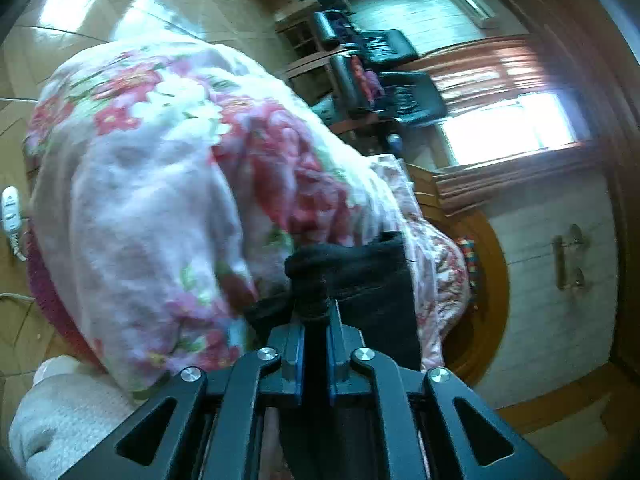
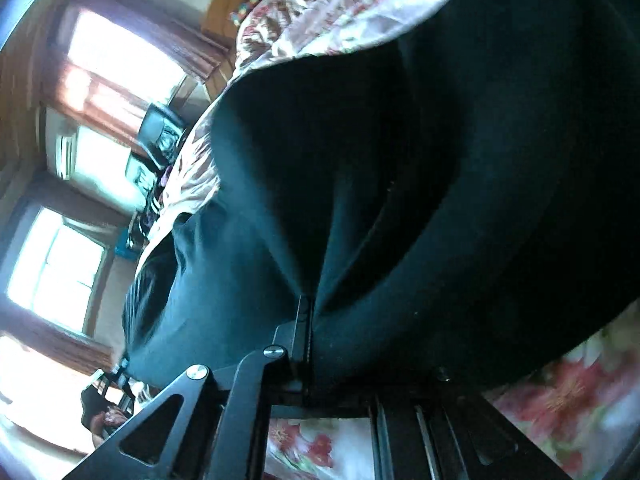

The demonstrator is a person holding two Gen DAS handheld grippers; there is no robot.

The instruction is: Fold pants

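**Both tools grip the black pants over the bed**

The pants (image 2: 420, 160) hang bunched above a floral blanket (image 1: 160, 168). Left tool (image 1: 316, 312) pinches a dark edge; right tool (image 2: 308, 320) is clamped on fabric. Chairs (image 1: 384, 76) and a window (image 1: 508, 128) stand beyond.

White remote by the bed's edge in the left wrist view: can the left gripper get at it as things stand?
Probably not yet. The left gripper is shut on the dark pants, so its jaws are occupied, and the floral blanket bulges between it and the white remote far off to the side.
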